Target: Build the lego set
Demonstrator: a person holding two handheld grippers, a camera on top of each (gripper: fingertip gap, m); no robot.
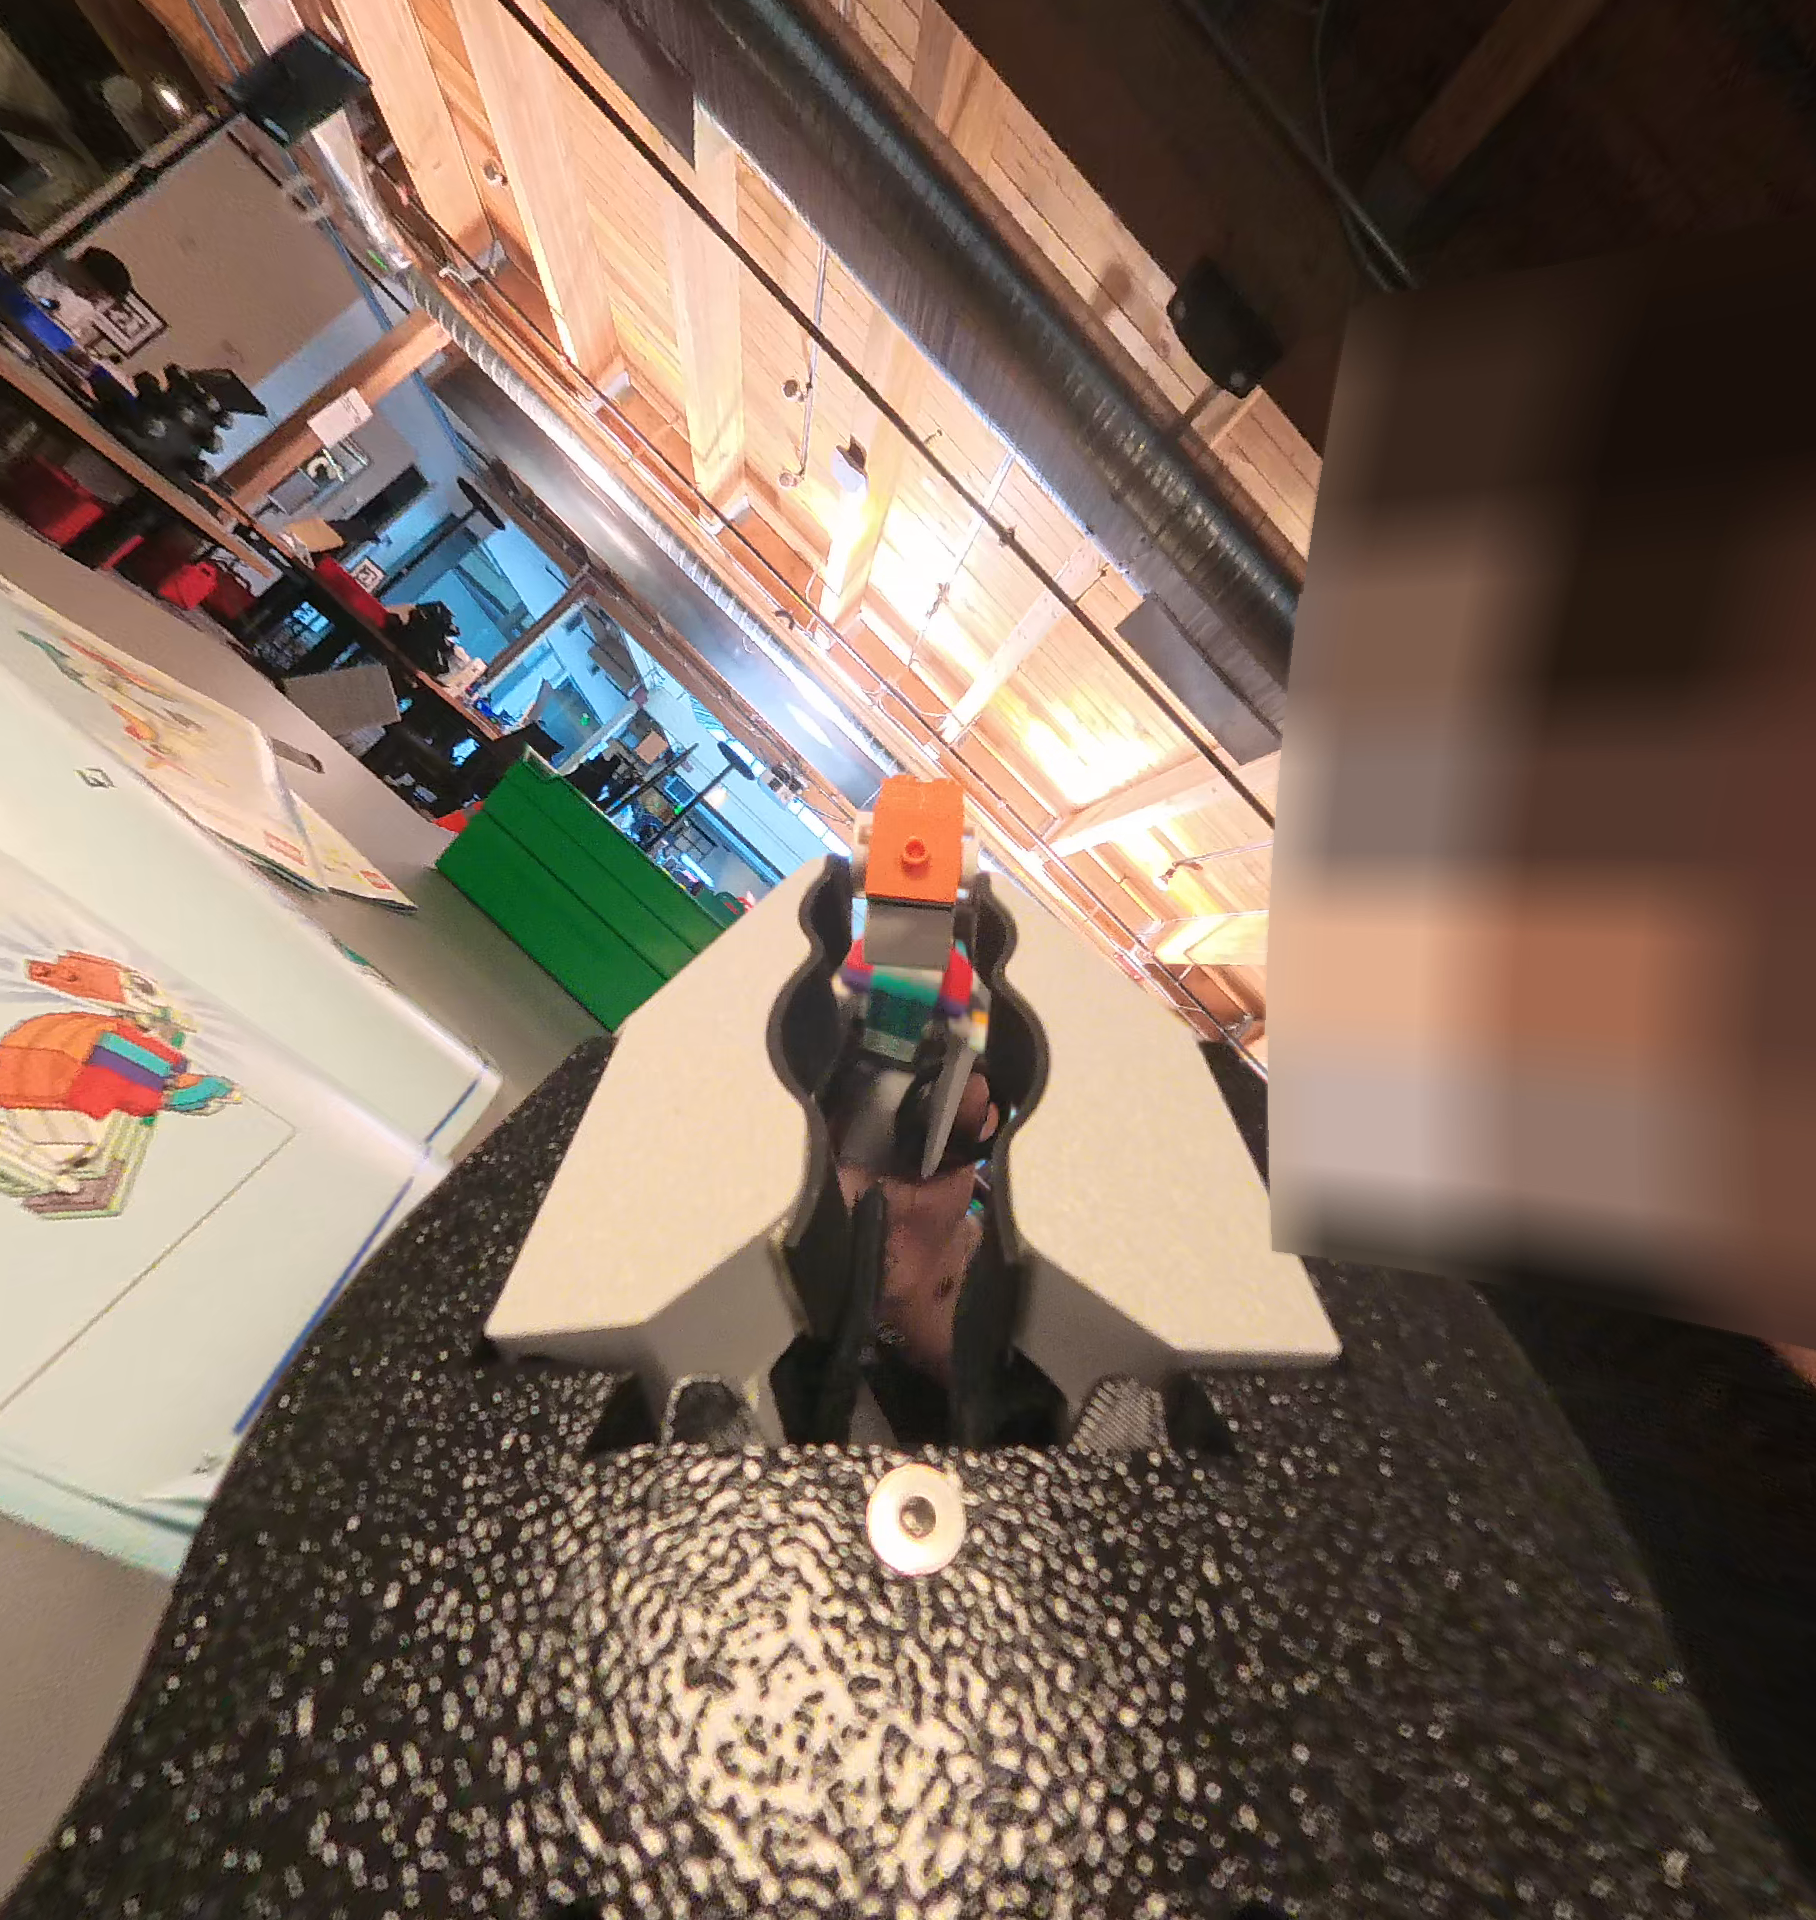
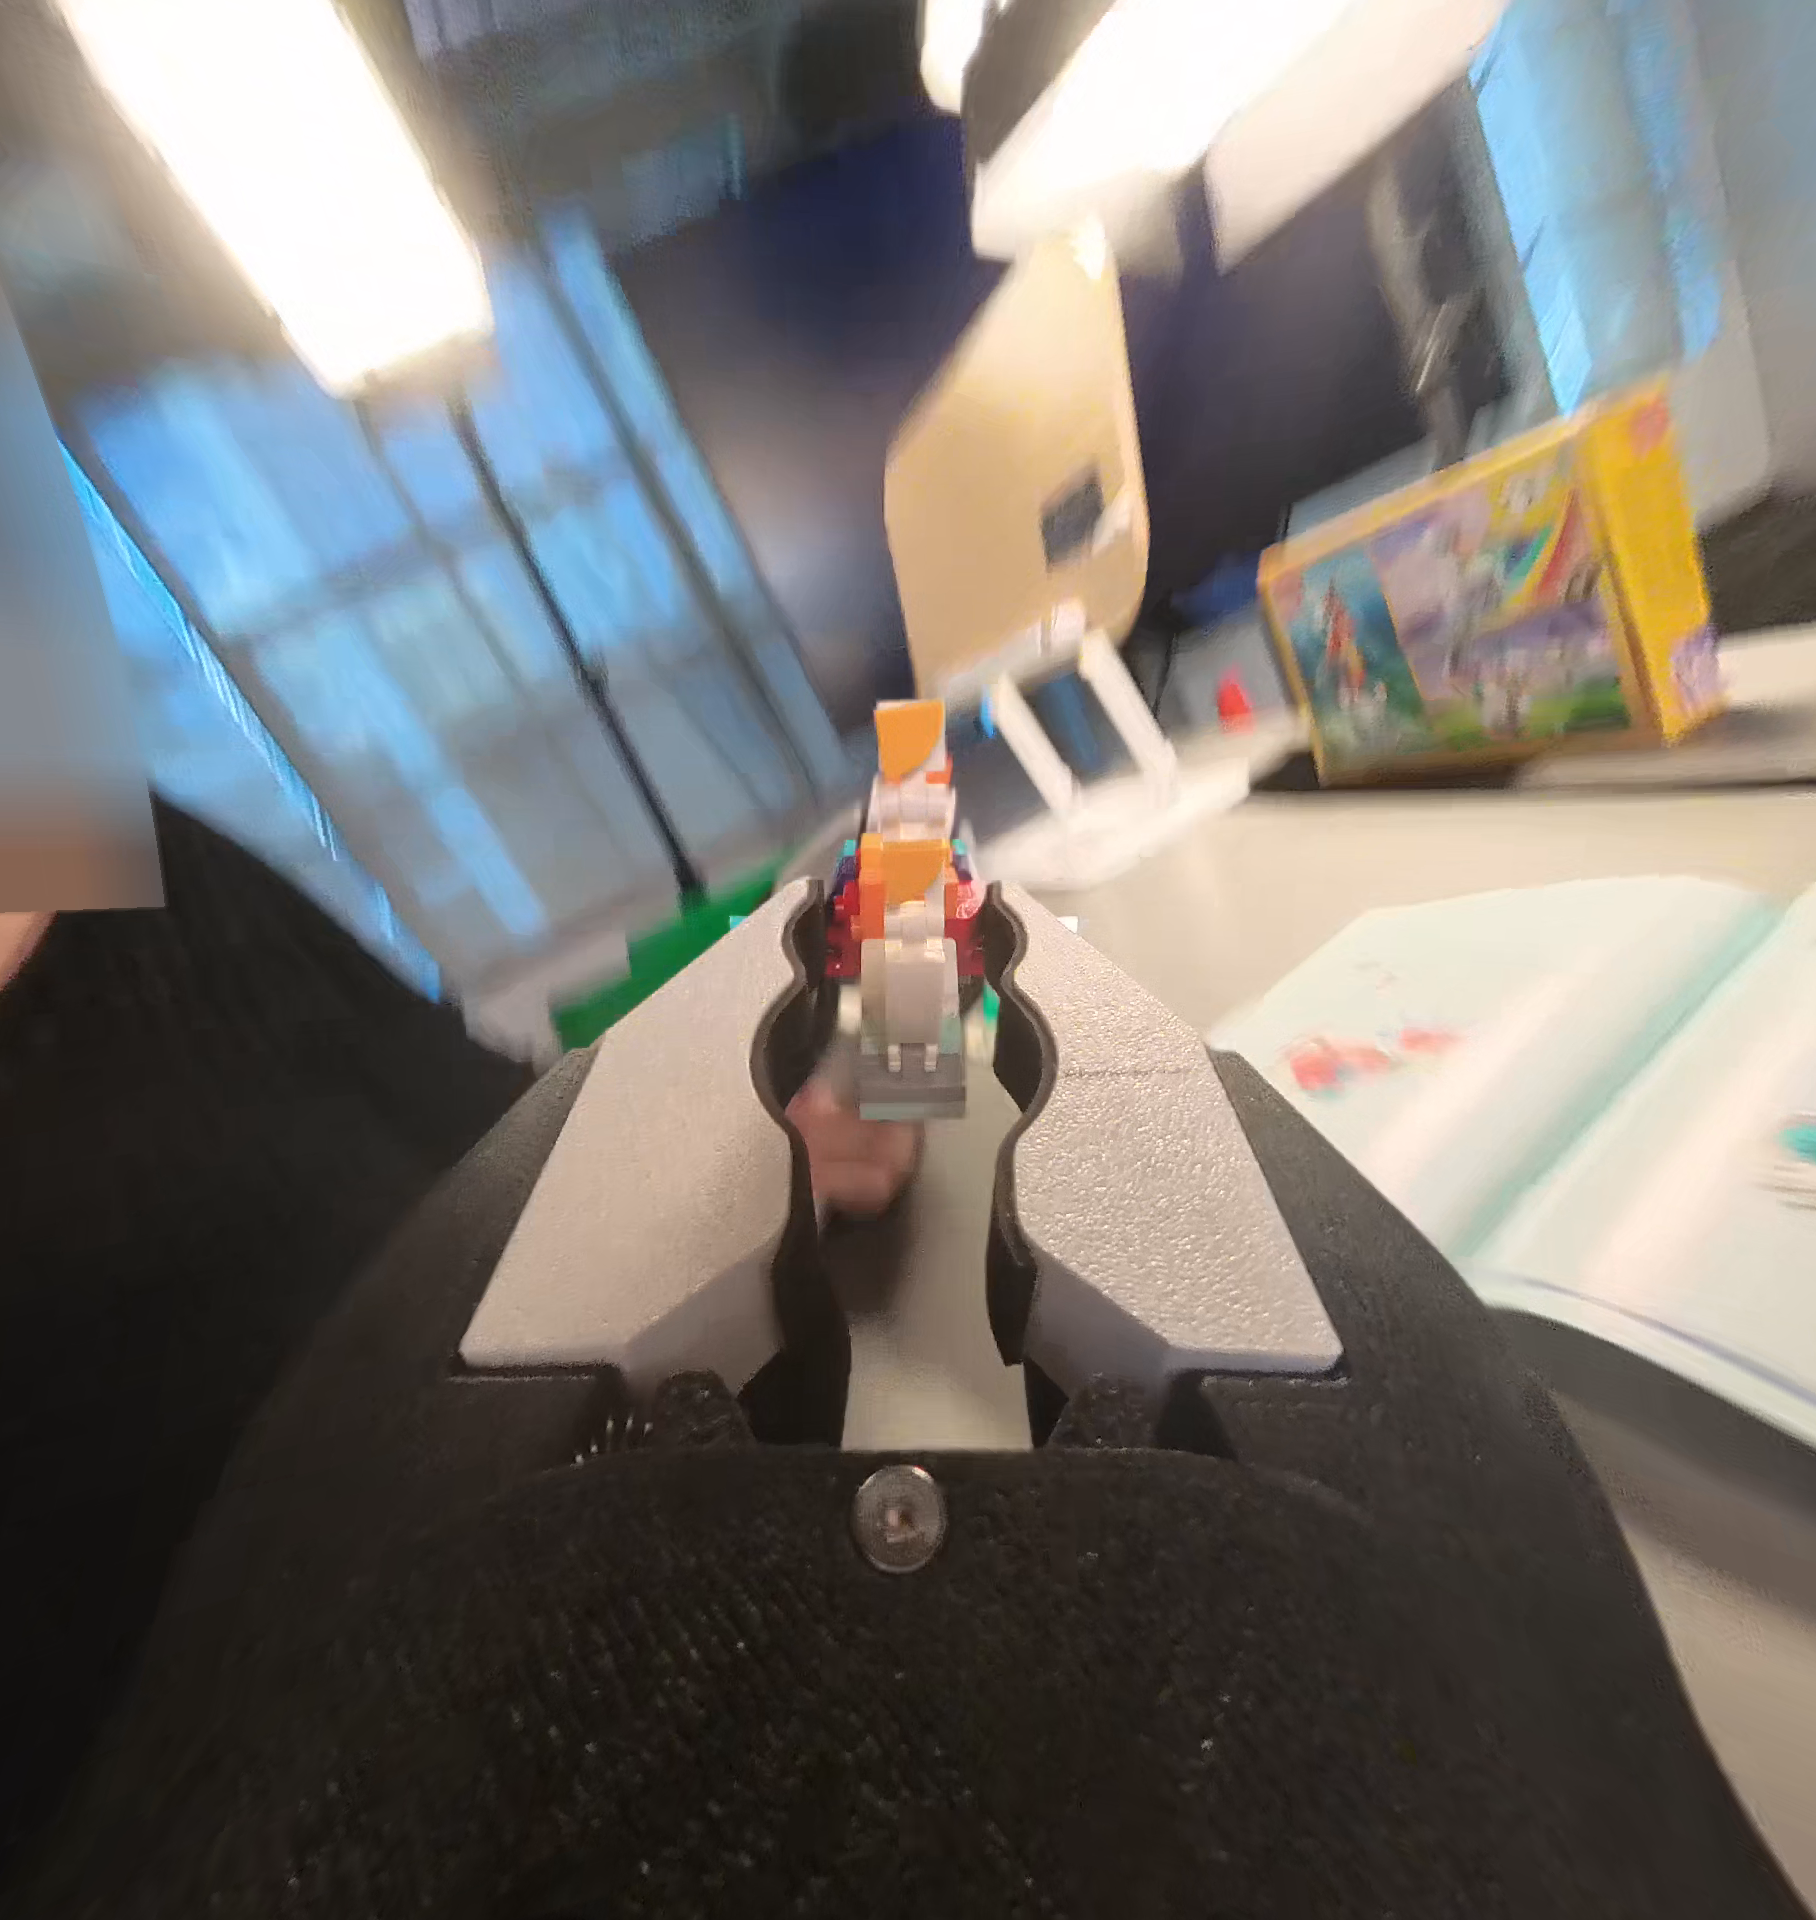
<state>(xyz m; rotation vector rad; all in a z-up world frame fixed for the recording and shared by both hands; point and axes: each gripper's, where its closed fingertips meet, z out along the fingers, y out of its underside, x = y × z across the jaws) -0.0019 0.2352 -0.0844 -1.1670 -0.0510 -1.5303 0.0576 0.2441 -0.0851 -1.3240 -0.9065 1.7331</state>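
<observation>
In the left wrist view my left gripper [image 1: 909,883] is tilted up off the table and shut on a small lego assembly [image 1: 914,847]. An orange brick sits at its top, with grey, teal and red parts below between the fingers. In the right wrist view my right gripper [image 2: 904,904] is shut on a lego model [image 2: 904,987] of white, orange and red bricks on a grey base, with an orange wedge on top. A fingertip [image 2: 852,1153] shows below the model. I cannot tell whether both grippers hold the same build. The right view is motion-blurred.
An open instruction booklet [image 1: 104,1091] lies on the table at left, with a second booklet [image 1: 208,758] behind it and a green box [image 1: 571,894] beyond. The right view shows the open booklet [image 2: 1558,1091] and a yellow lego box [image 2: 1486,613]. A person in black [image 2: 156,1143] is close.
</observation>
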